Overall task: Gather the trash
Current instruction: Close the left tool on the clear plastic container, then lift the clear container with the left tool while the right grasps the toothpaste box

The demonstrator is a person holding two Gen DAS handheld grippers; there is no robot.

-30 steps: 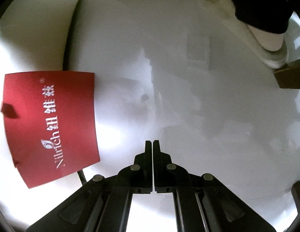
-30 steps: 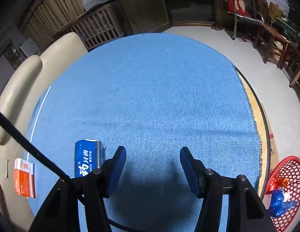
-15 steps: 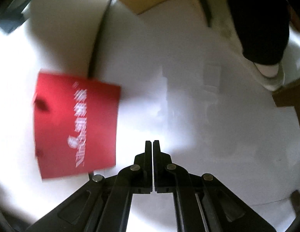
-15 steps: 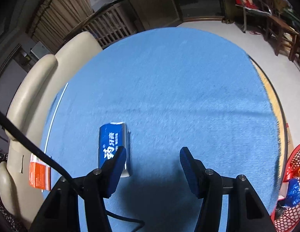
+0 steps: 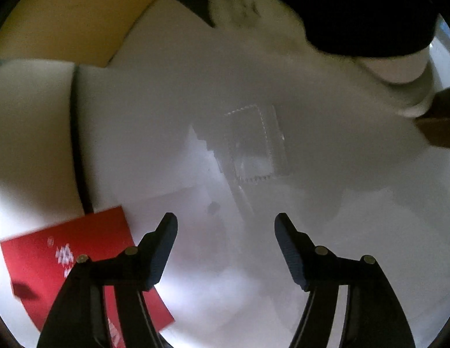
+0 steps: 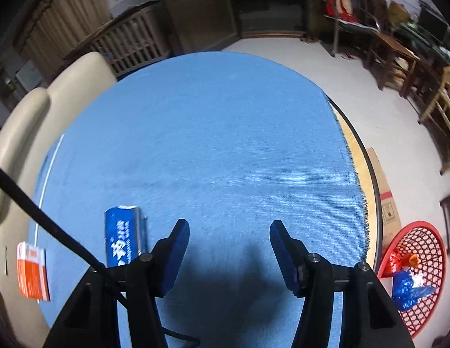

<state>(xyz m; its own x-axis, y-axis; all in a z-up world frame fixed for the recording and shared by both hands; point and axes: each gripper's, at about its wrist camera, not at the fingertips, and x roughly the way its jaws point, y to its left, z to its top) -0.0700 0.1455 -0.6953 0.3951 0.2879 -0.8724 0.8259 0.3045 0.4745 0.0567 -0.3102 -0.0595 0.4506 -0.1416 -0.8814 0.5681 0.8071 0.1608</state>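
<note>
The step in hand is judged to be an approach between pickups, with neither gripper holding anything. The largest element is the round table, covered by a blue cloth (image 6: pixel 225 150) that stops short of the bare wooden rim at the right; a cream sofa (image 6: pixel 30 121) adjoins its left edge, and the room beyond shows pale floor, wooden chairs and dark cabinetry. On the floor at the lower right stands a red mesh basket (image 6: pixel 425 249) already containing blue and red-orange wrappers, presumably the collection point. The right gripper (image 6: pixel 229 243) hangs over the cloth with its jaws wide and empty. The blue carton (image 6: pixel 122 235) lies flat just beside its left finger, outside the gap; an orange-and-white box (image 6: pixel 32 272) sits near the table edge by the sofa. The left gripper (image 5: pixel 226 240) points down at a glossy white floor (image 5: pixel 312 174); its jaws have just been opening and now stand wide with nothing between them. A red card (image 5: pixel 65 255) lies flat on the floor, partly behind the left finger. A clear wrapper with serrated edges (image 5: pixel 251 145) lies ahead of the jaws. The next move calls for centring open jaws over one item before closing; the flat card is likely to resist an edge grip.
</note>
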